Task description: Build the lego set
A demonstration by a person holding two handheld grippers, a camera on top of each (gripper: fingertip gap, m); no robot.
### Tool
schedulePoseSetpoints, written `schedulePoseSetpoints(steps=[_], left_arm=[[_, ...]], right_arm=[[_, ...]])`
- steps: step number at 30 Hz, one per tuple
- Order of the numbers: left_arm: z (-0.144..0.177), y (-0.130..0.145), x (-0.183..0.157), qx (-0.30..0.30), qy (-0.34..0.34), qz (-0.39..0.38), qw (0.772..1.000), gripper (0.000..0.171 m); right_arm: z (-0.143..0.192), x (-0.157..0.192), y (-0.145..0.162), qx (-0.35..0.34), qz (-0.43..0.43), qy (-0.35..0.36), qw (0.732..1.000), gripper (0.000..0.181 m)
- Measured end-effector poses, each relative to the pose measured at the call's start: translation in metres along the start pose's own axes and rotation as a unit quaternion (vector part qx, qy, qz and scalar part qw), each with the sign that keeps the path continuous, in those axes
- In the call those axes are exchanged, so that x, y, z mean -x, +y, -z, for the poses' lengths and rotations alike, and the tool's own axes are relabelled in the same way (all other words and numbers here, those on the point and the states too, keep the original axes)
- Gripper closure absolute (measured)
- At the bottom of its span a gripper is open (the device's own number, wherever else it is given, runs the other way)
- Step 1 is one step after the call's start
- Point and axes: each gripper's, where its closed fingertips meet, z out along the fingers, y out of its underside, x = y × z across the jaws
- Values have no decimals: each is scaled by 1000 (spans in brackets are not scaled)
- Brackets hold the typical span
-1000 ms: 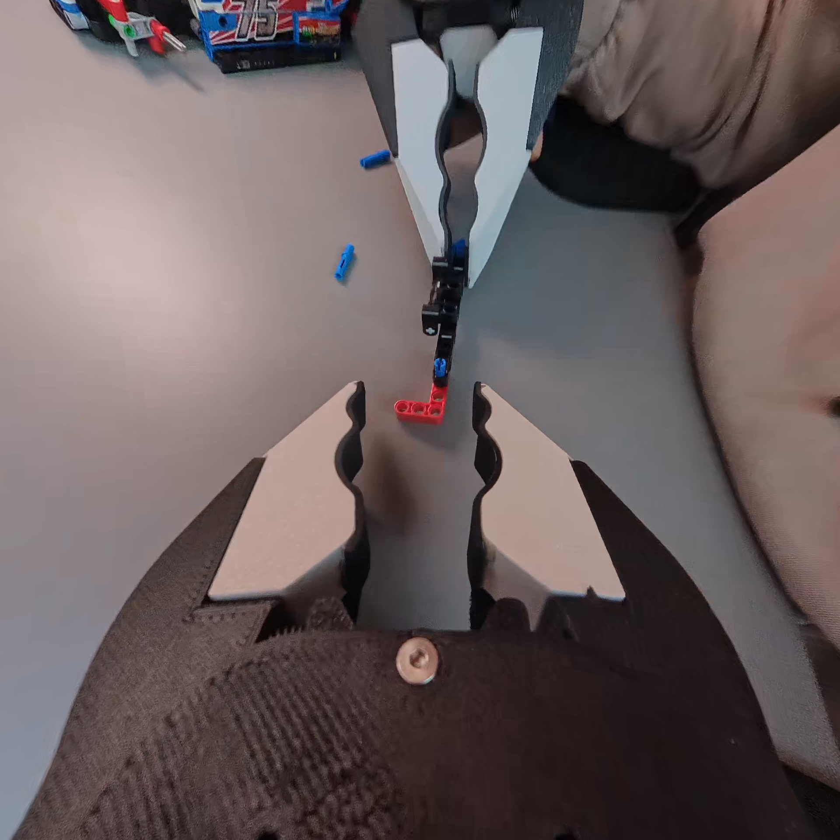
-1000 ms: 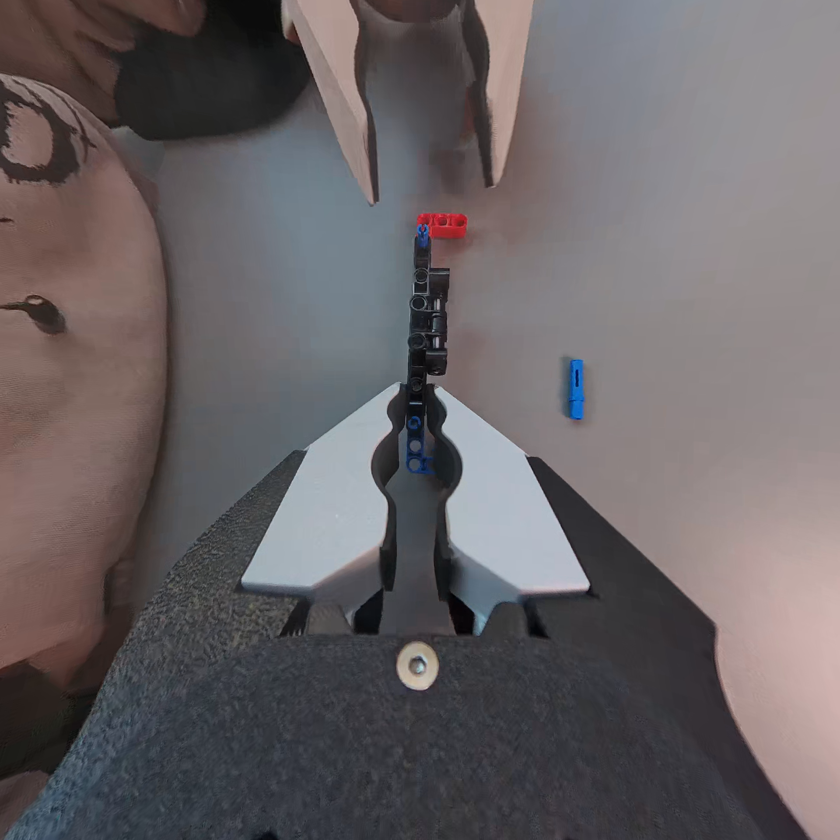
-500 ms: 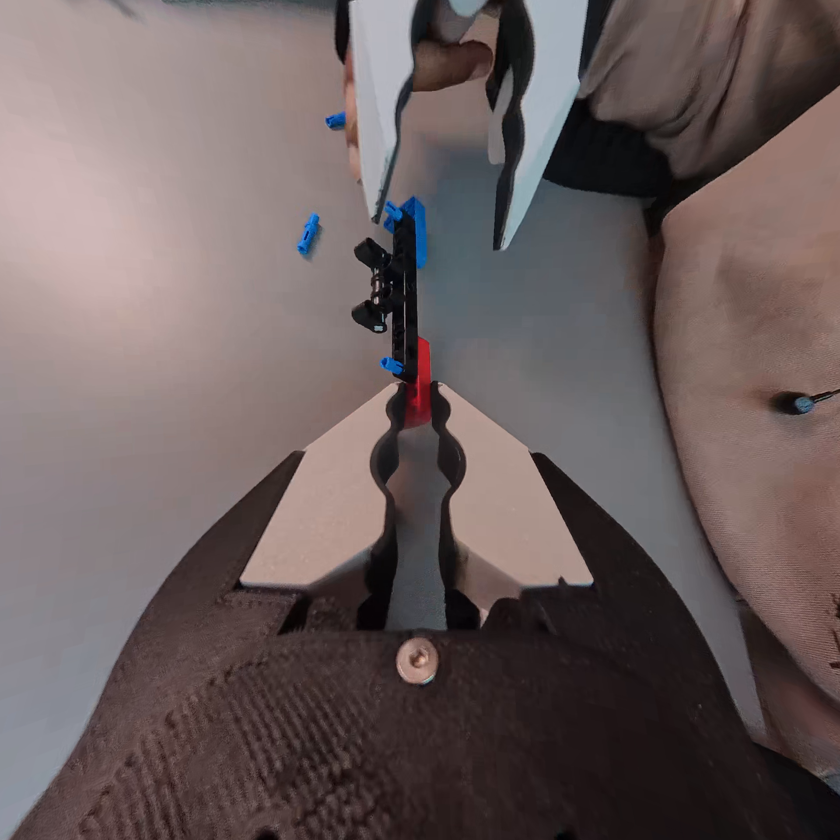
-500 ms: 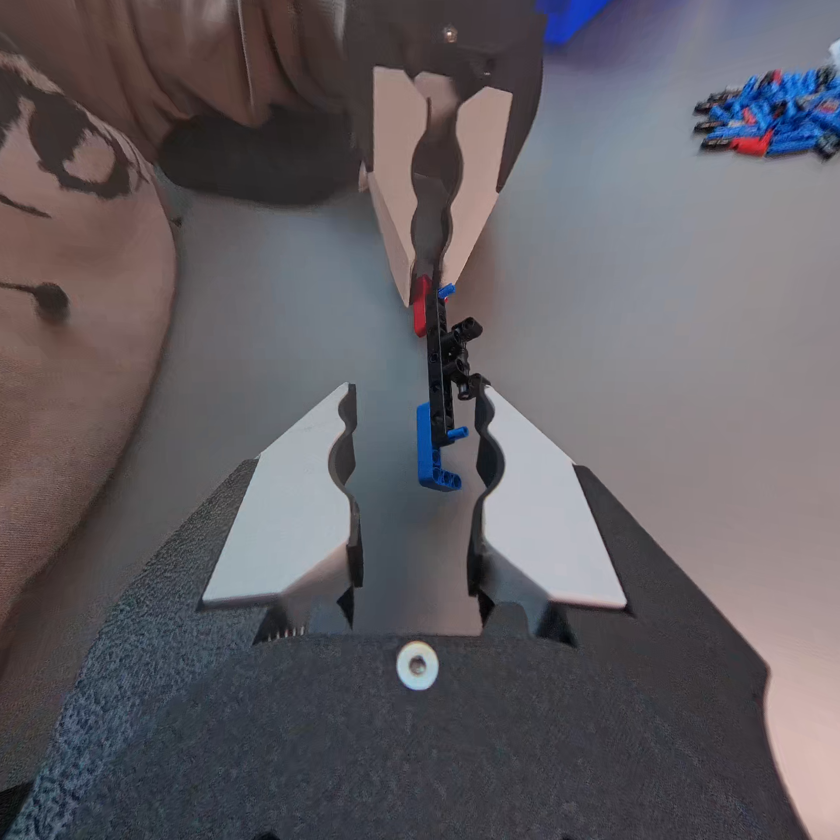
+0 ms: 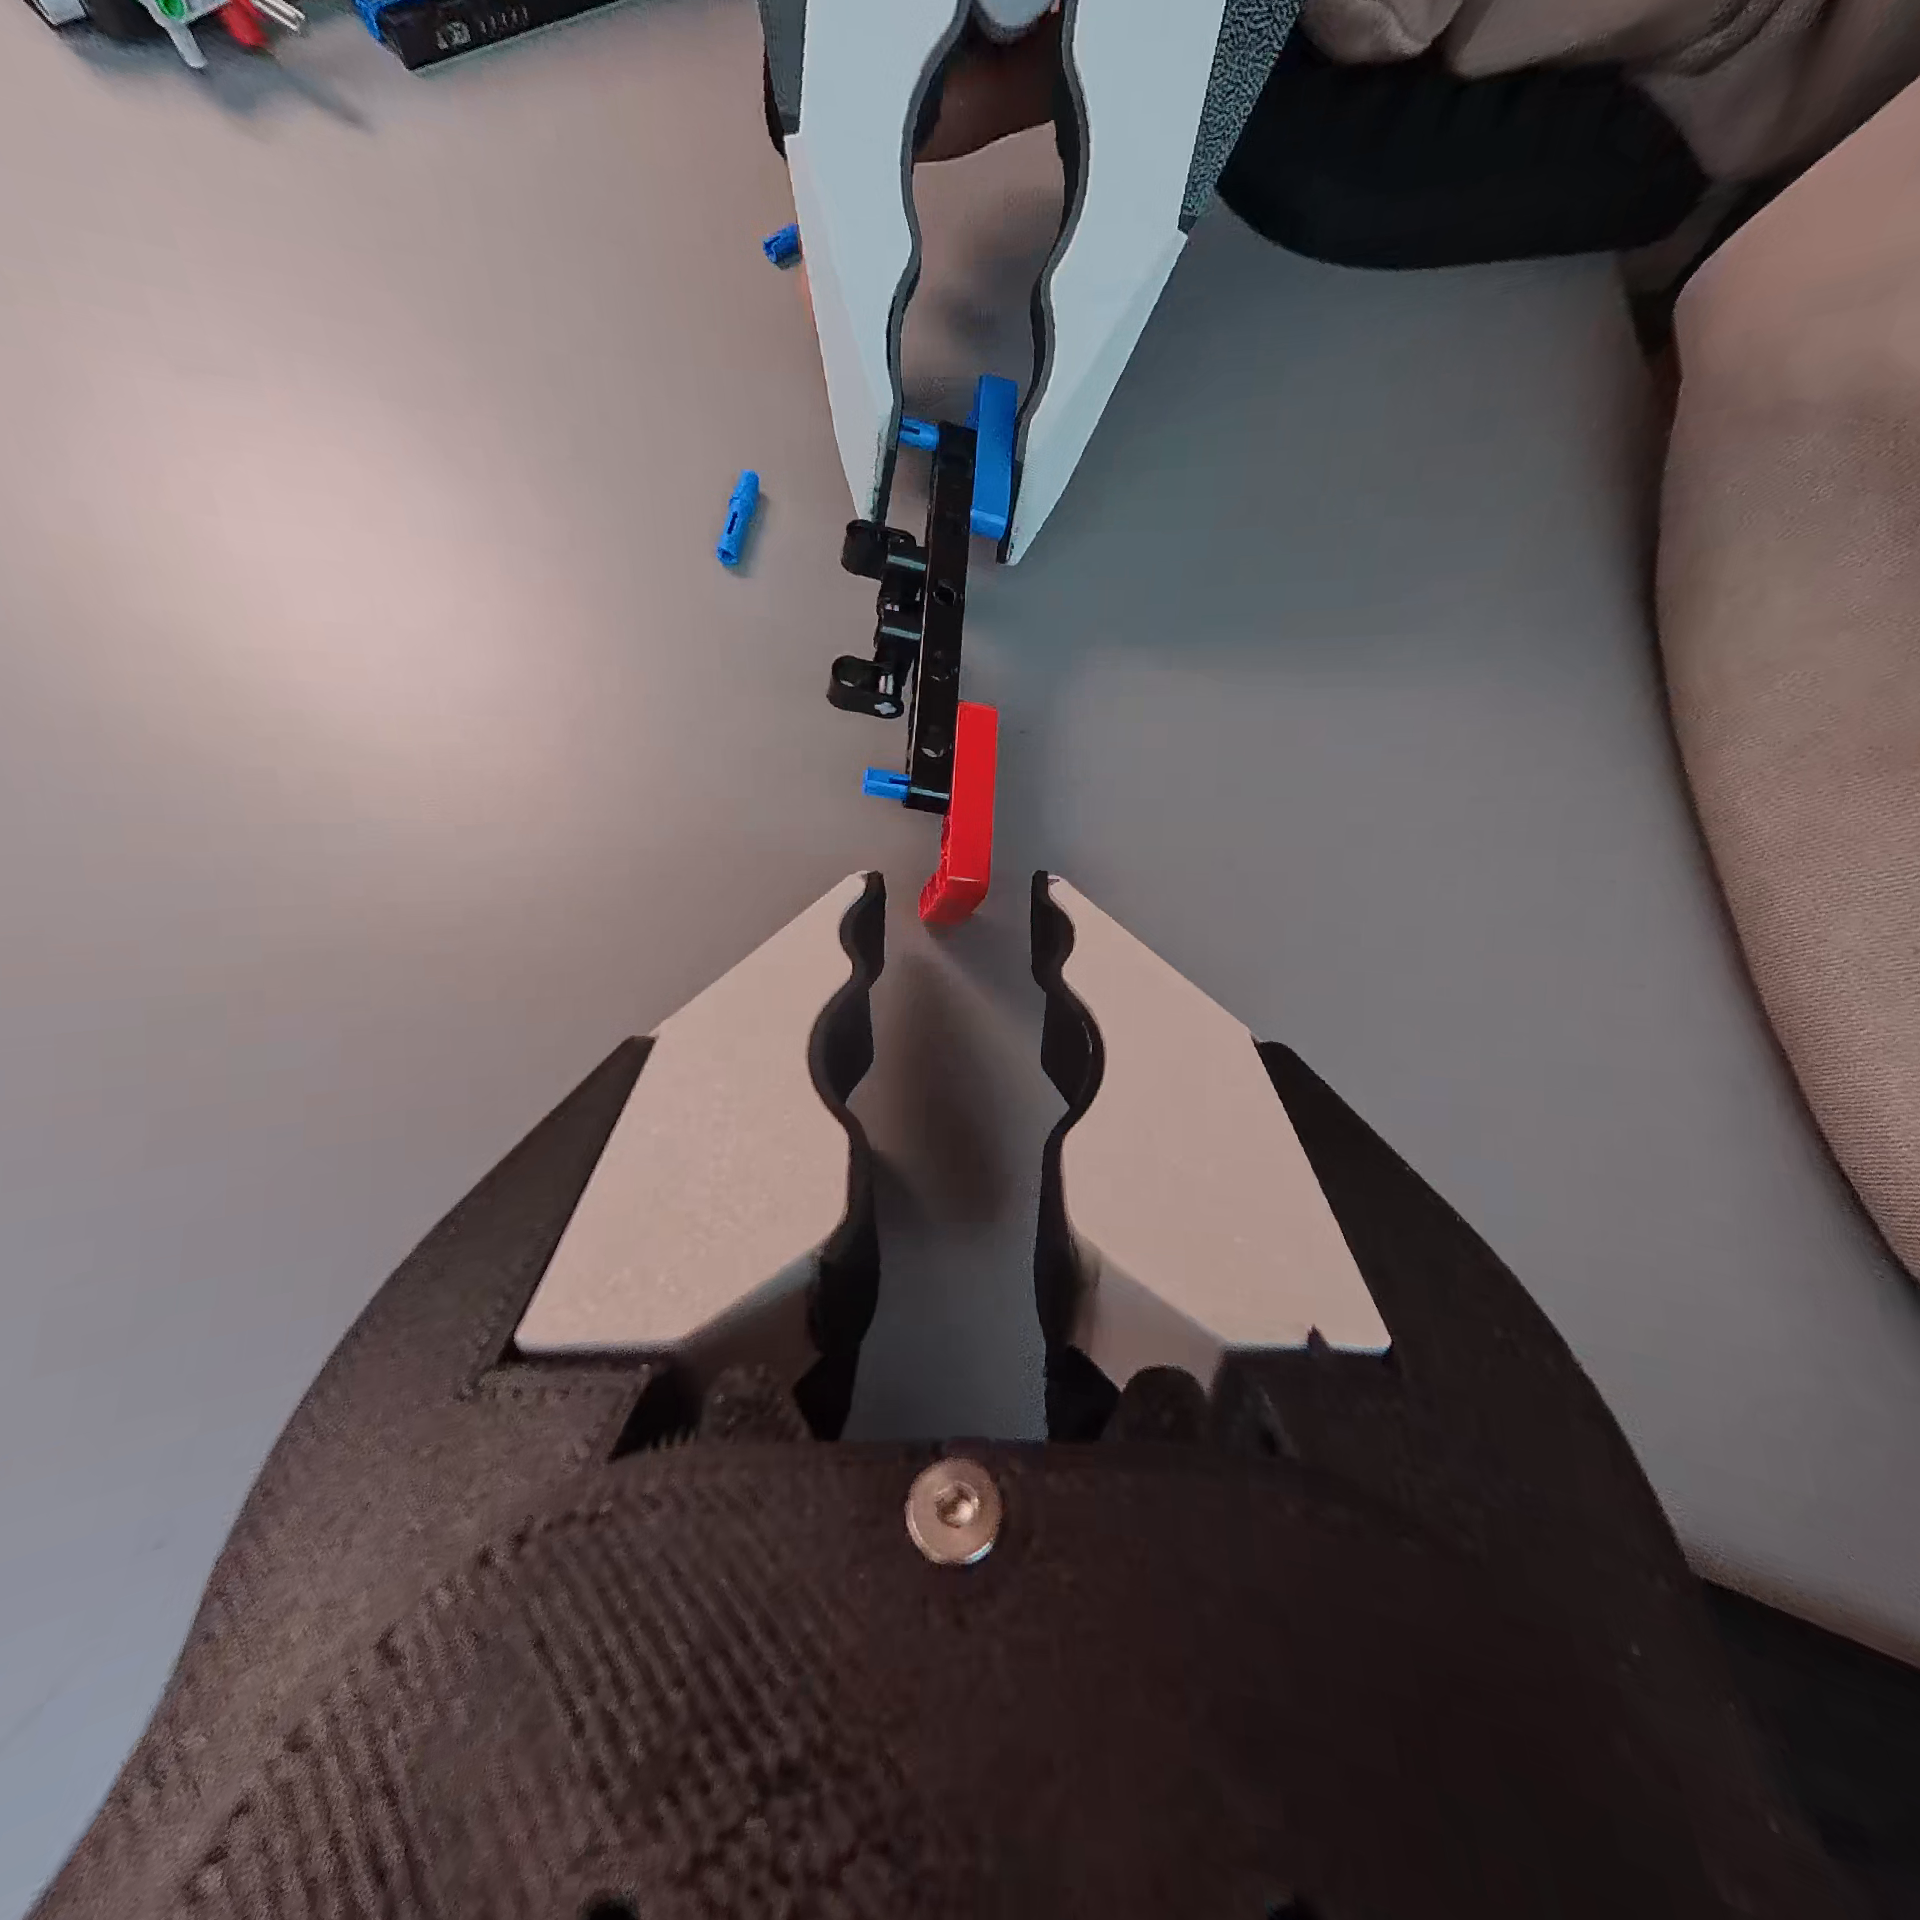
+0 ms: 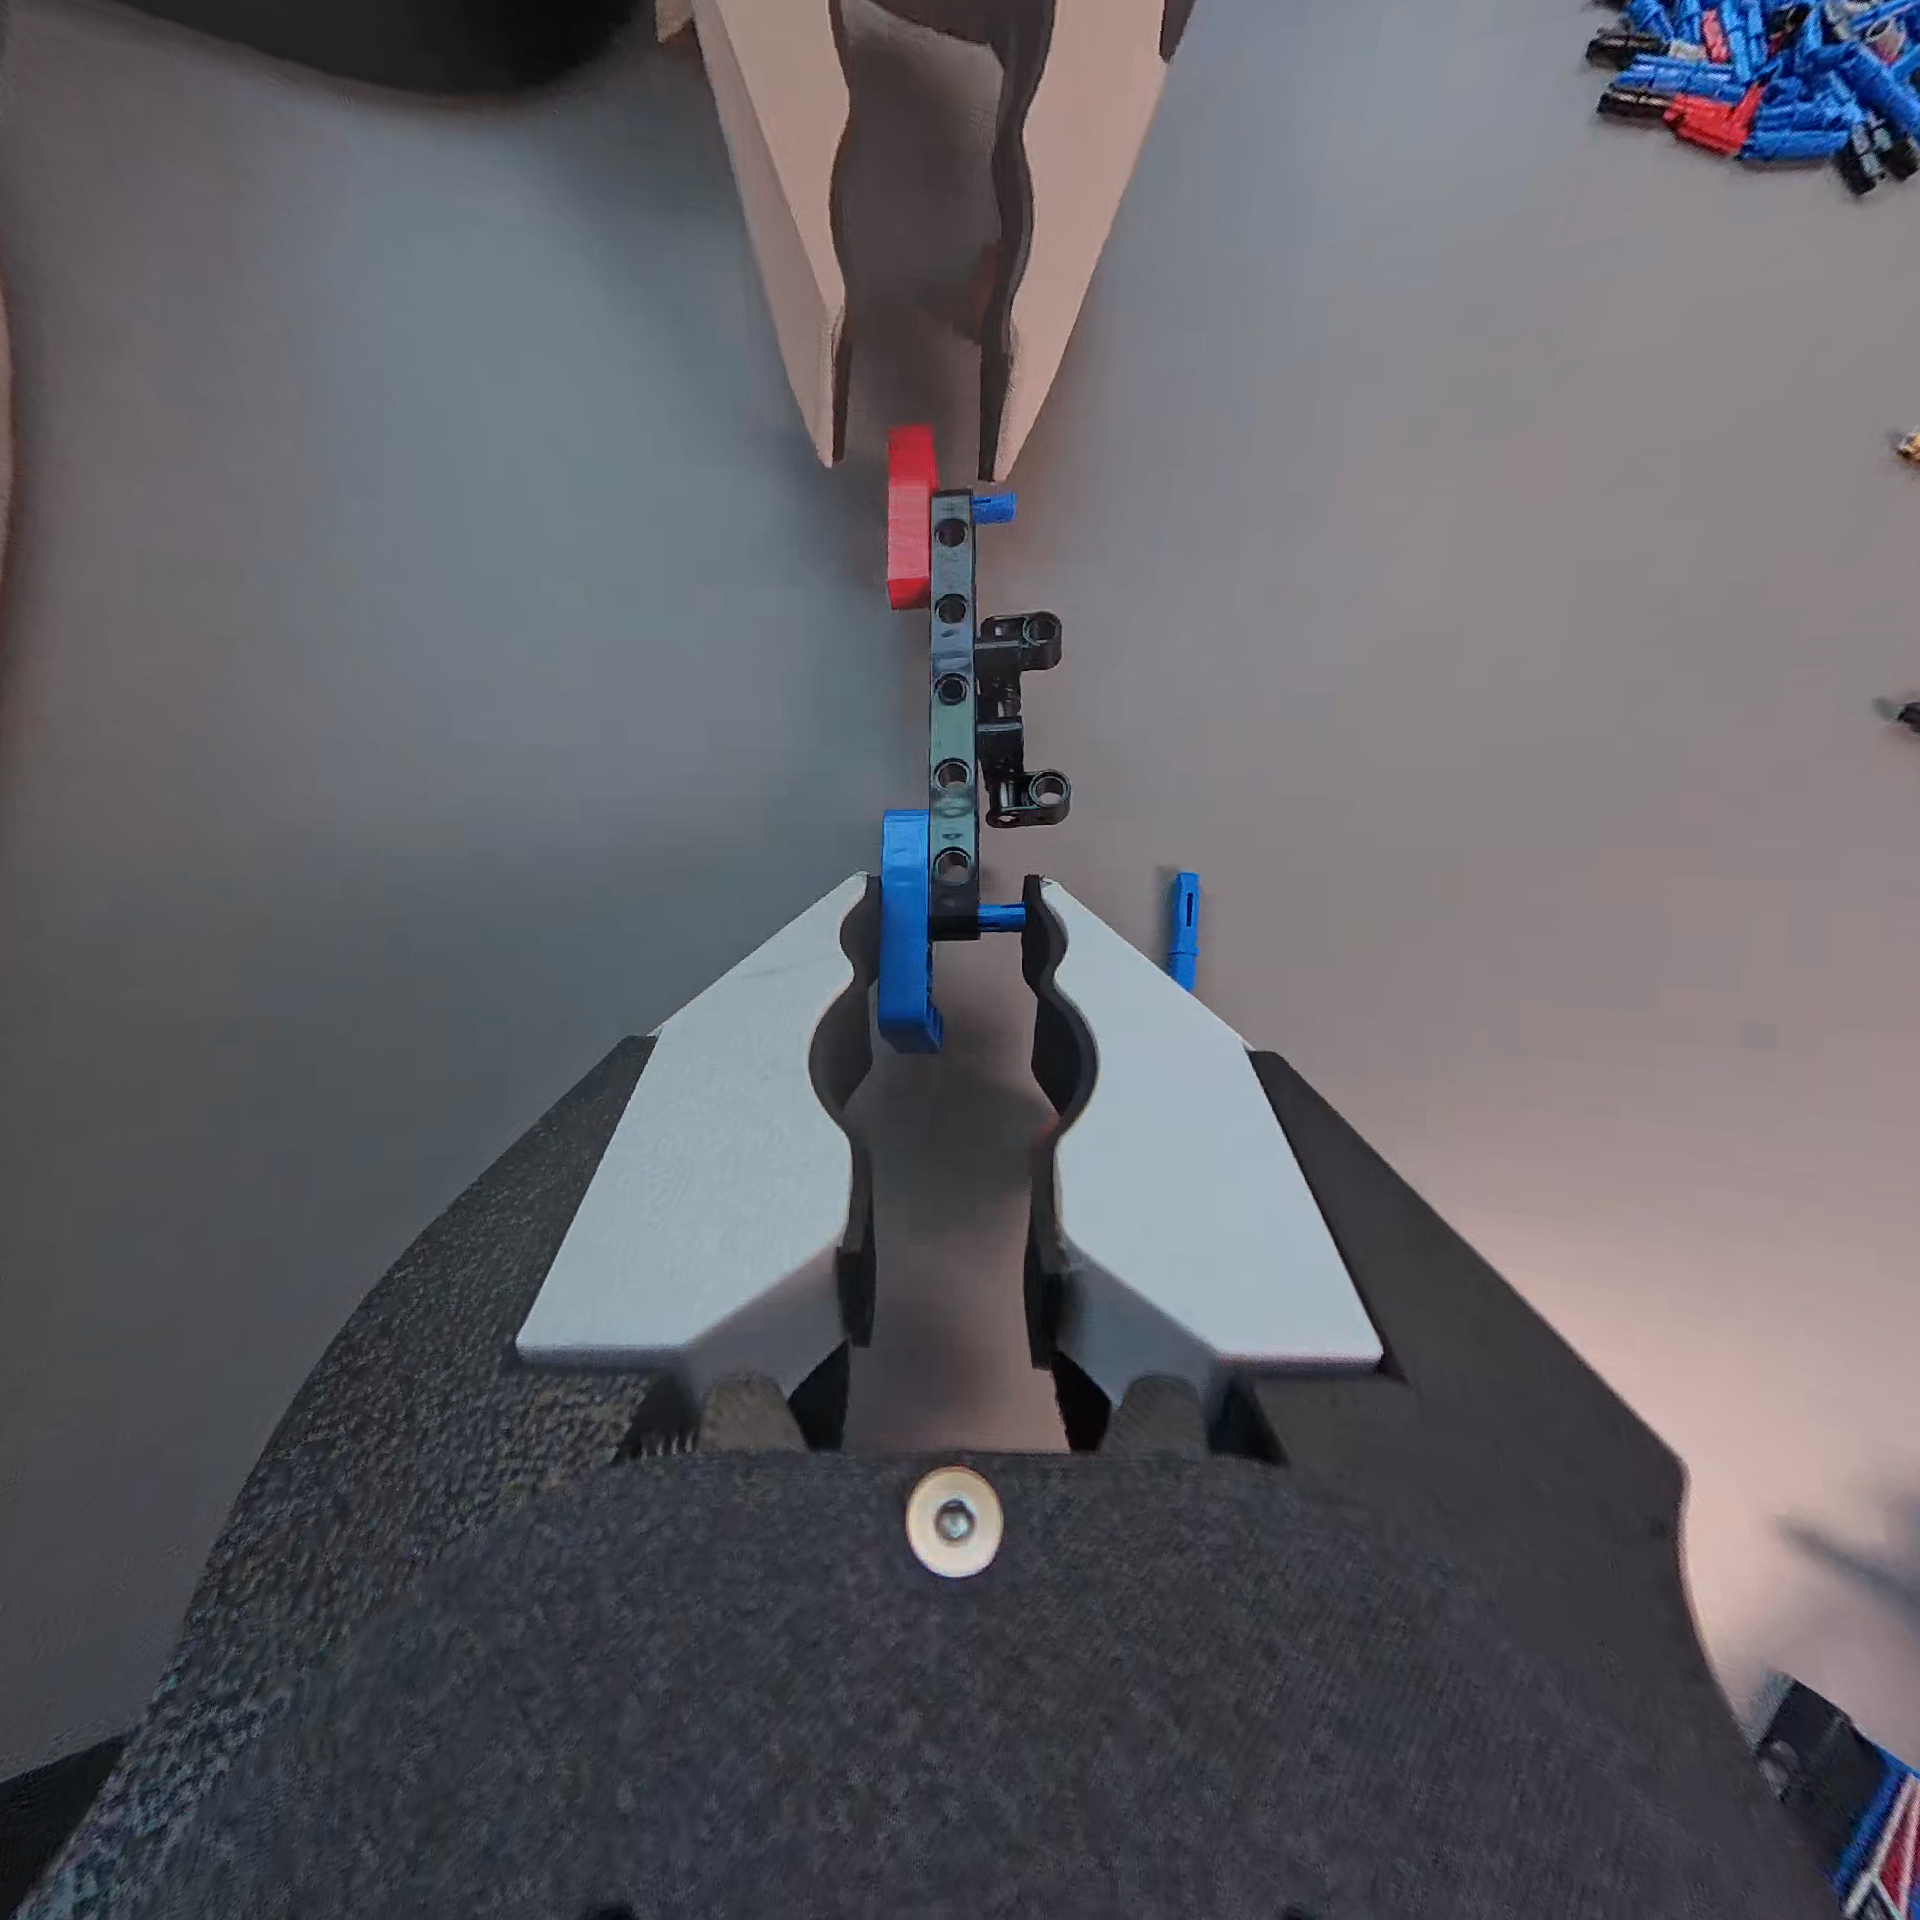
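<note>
Nearest our left gripper point(image 5: 956, 894) the jaws stand apart with nothing between them, and the red angled beam point(image 5: 961, 821) hangs just ahead of the fingertips, apparently clear of both. That red piece is pinned to the near end of a black holed beam point(image 5: 940, 634), which runs straight away from us with a black connector point(image 5: 878, 623) and a short blue pin point(image 5: 883, 781) jutting off its left side. At the far end our right gripper point(image 6: 945, 899) carries the whole assembly: one fingertip presses the blue angled beam point(image 6: 906, 935), the other bears on a blue pin stub point(image 6: 1000, 914), so the pinch is wide and rests on little. Off to that gripper's right a loose blue pin point(image 6: 1184, 930) lies on the grey table point(image 6: 416, 623), and a heap of blue, red and black parts point(image 6: 1766, 94) sits well beyond, up to the right. To do this step well, we judge that we should keep the right-hand squeeze steady and square across the pin, since a stub contact could let the beam pivot, and keep the left tips from brushing the red end. Half a second ago it was the reverse: our left fingers were clamped on the red beam and the right ones gaped around the blue end, so the assembly has changed hands and the left has let go.
</note>
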Motion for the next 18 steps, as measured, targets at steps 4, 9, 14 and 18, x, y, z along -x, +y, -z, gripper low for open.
schedulePoseSetpoints(steps=[4, 9, 14, 18], left_arm=[[-1, 3, 6, 9, -26, -17, 999, 153], [3, 3, 8, -1, -26, -15, 1000, 153], [2, 0, 10, -10, -35, -17, 999, 155], [-1, -3, 10, -12, -40, -23, 999, 163]], right_arm=[[-2, -1, 0, 1, -3, 3, 1000, 157], [2, -3, 2, -1, -7, 8, 1000, 146], [9, -7, 5, -2, -11, 17, 1000, 146], [11, -6, 8, -1, -25, 10, 1000, 155]])
